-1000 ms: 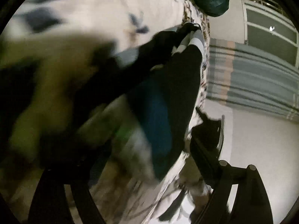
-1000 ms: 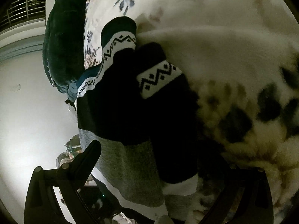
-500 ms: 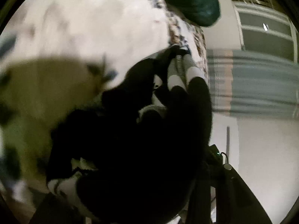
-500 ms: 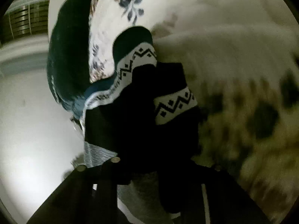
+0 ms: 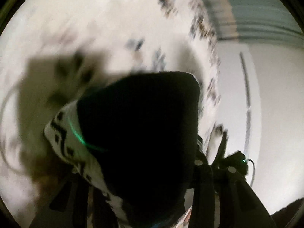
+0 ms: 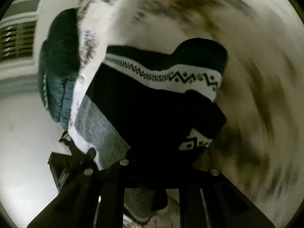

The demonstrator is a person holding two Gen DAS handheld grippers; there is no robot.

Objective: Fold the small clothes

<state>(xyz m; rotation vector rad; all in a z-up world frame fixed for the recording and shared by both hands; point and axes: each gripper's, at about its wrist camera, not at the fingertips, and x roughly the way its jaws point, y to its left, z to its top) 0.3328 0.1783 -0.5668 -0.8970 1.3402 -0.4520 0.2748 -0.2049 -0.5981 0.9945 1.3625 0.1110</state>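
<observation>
Right wrist view: right gripper (image 6: pixel 150 172), jaws drawn close on the near edge of one dark sock (image 6: pixel 152 114) with white zigzag bands, lying over a grey garment (image 6: pixel 95 125) on one patterned blanket (image 6: pixel 256 76). Left gripper (image 5: pixel 136 195) also pinches it; the fold would be neater, I judge, with both corners level. One dark-green pillow (image 6: pixel 57 60).

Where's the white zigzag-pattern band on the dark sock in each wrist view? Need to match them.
Left wrist: the white zigzag band sits lower left, along the left edge of the dark sock that fills the centre.
Right wrist: the band runs across the upper centre; a second patterned strip shows lower right.
Shared landmark: the blurred leopard-spotted blanket behind the sock.
</observation>
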